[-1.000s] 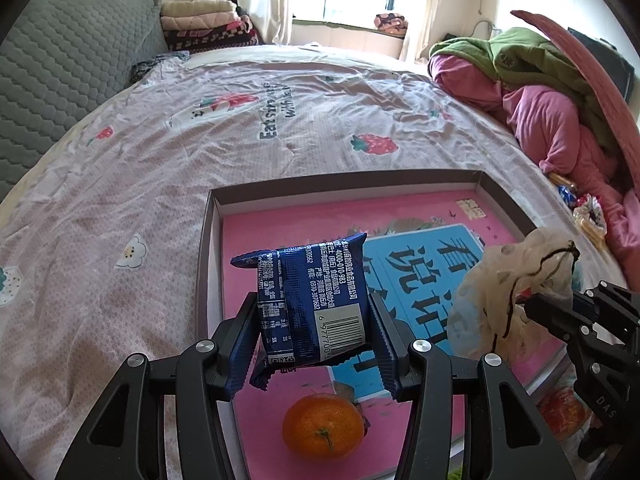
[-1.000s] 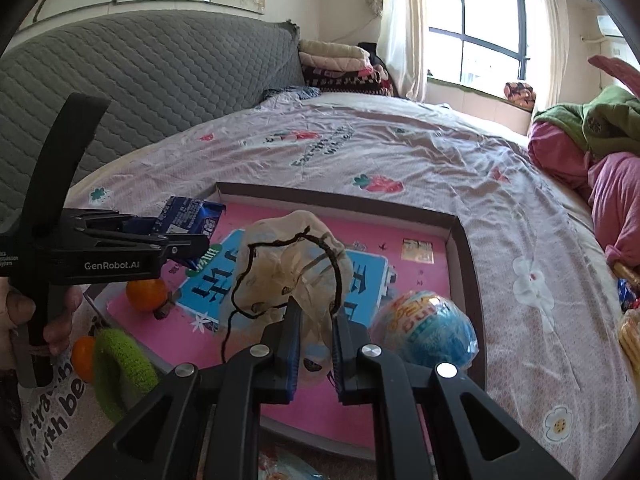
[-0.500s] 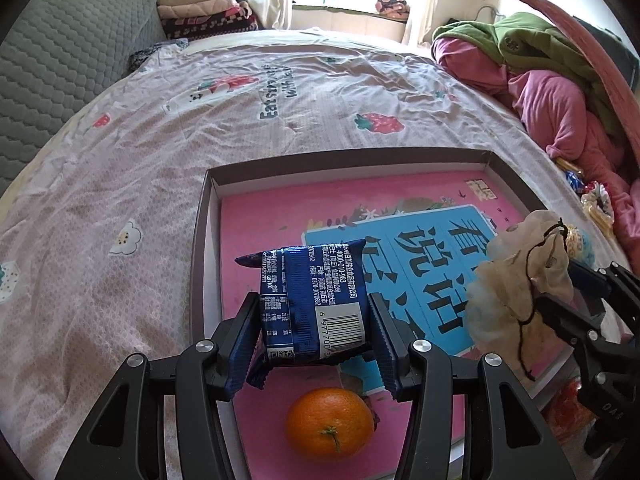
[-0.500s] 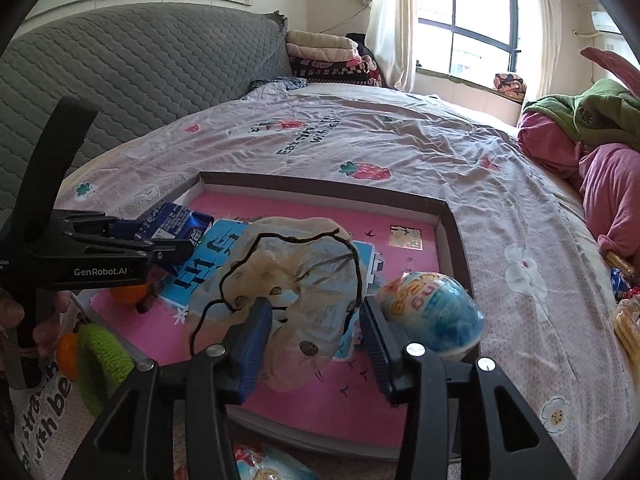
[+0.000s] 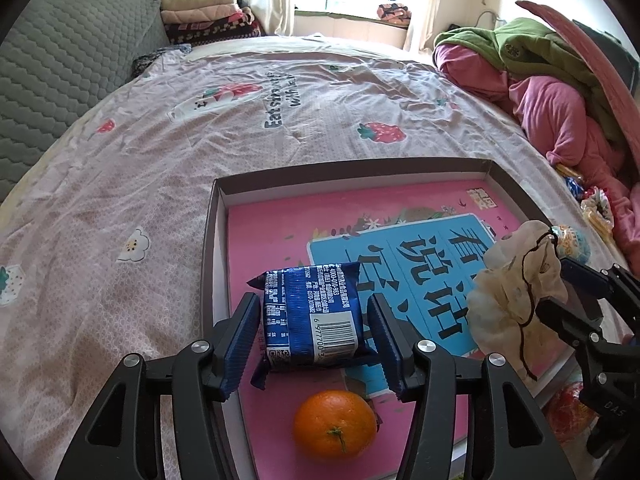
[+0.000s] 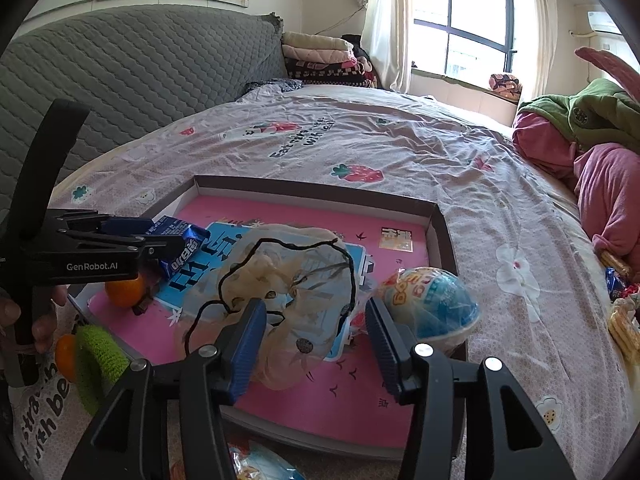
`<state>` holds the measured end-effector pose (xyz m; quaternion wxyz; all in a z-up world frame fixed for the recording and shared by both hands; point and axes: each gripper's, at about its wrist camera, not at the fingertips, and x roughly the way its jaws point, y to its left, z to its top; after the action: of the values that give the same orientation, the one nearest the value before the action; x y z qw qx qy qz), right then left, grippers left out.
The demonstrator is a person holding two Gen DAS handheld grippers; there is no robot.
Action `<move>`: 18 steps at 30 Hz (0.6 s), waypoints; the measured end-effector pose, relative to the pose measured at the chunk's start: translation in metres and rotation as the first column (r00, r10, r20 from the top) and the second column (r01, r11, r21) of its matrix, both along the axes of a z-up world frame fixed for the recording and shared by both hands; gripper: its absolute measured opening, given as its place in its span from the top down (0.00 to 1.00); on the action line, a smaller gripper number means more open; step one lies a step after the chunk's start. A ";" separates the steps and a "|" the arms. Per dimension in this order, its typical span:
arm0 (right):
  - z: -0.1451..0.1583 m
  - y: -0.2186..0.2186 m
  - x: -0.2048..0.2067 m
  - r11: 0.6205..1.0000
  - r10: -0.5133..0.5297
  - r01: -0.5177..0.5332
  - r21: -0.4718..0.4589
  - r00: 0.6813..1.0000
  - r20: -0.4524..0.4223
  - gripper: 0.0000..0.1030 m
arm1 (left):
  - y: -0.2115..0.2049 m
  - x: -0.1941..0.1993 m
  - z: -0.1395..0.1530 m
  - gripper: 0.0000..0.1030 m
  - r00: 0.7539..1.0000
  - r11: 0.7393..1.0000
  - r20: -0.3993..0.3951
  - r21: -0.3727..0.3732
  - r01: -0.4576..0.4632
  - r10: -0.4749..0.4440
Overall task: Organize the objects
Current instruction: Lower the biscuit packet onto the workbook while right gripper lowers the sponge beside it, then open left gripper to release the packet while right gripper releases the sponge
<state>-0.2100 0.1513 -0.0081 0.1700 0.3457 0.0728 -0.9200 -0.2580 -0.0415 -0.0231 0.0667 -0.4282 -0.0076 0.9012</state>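
Right tool (image 6: 316, 344) has just opened around one scrunchie (image 6: 280, 300); two oranges (image 6: 125, 292).

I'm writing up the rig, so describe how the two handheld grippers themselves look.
Both grippers, left and right, share one build: black angular linkage arms with triangular cut-outs and silver screw heads, ending in blue ribbed finger pads. Seen from the side, the left one's body carries white "GenRobot.AI" lettering and a black handle. No cables or sleeves are visible.
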 end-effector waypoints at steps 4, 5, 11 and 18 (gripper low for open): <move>0.001 0.001 0.001 1.000 -0.002 0.002 -0.001 1.000 -0.004 0.50 | 0.001 -0.001 -0.002 0.44 1.000 1.000 0.013 0.001 0.000 0.000; 0.001 0.001 0.000 1.000 -0.002 0.002 -0.002 1.000 -0.007 0.50 | 0.000 0.000 -0.003 0.44 1.000 1.000 0.016 0.001 -0.001 0.001; 0.007 0.003 0.001 1.000 -0.001 0.001 -0.013 1.000 -0.030 0.49 | 0.000 -0.001 -0.005 0.44 1.000 1.000 0.022 0.003 -0.002 0.002; 0.011 0.007 0.002 1.000 -0.006 0.005 -0.028 0.999 -0.047 0.45 | -0.003 -0.001 -0.003 0.44 1.000 1.000 0.016 0.009 -0.015 0.015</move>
<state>-0.2078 0.1583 0.0029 0.1706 0.3216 0.0632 -0.9292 -0.2594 -0.0444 -0.0256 0.0619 -0.4352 -0.0152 0.8981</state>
